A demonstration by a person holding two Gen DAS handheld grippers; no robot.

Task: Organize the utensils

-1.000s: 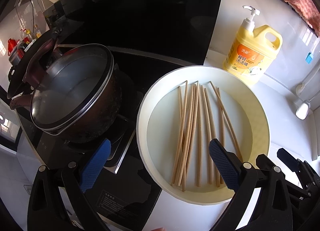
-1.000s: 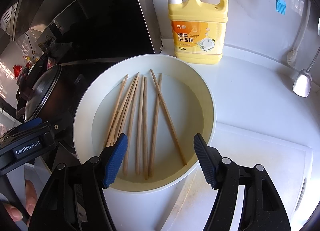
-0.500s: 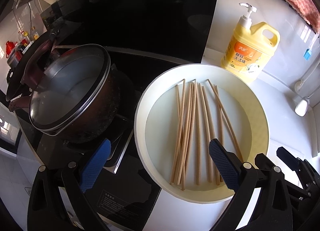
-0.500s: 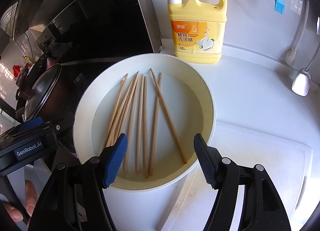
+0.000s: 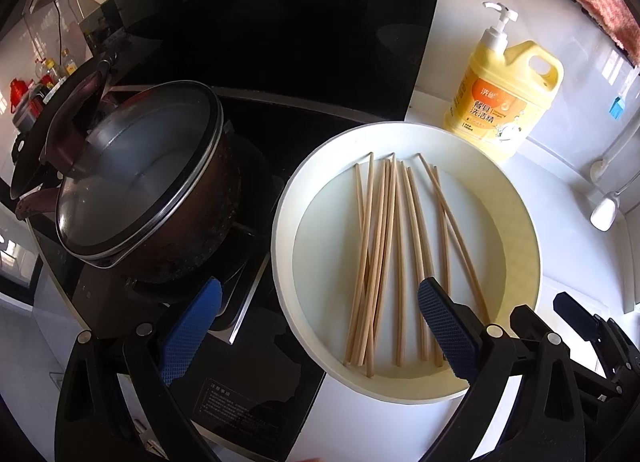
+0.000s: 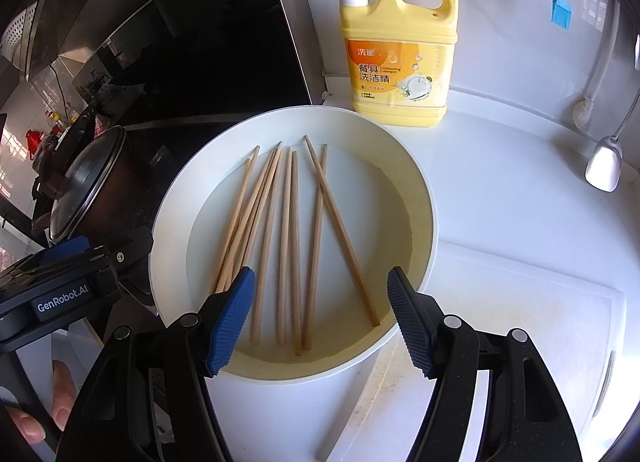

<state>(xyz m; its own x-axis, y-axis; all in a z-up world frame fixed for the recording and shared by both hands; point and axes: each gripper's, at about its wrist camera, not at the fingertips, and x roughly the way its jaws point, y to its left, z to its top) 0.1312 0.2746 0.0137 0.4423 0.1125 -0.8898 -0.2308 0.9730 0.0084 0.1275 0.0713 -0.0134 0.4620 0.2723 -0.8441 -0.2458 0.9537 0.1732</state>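
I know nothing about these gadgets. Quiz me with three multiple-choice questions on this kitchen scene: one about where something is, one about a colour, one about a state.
1. Where do the chopsticks lie?
A. Inside the white basin
B. On the stove
C. In the pot

2. What colour is the dish soap bottle?
A. Green
B. Yellow
C. Red

3. How is the right gripper?
A. Shut on a chopstick
B. Shut on the basin's rim
C. Open, holding nothing

Answers:
1 A: the sticks rest on the basin's floor.
2 B: its body and handle are yellow, its pump white.
3 C: its blue pads stand wide apart above the basin, nothing pressed between them.
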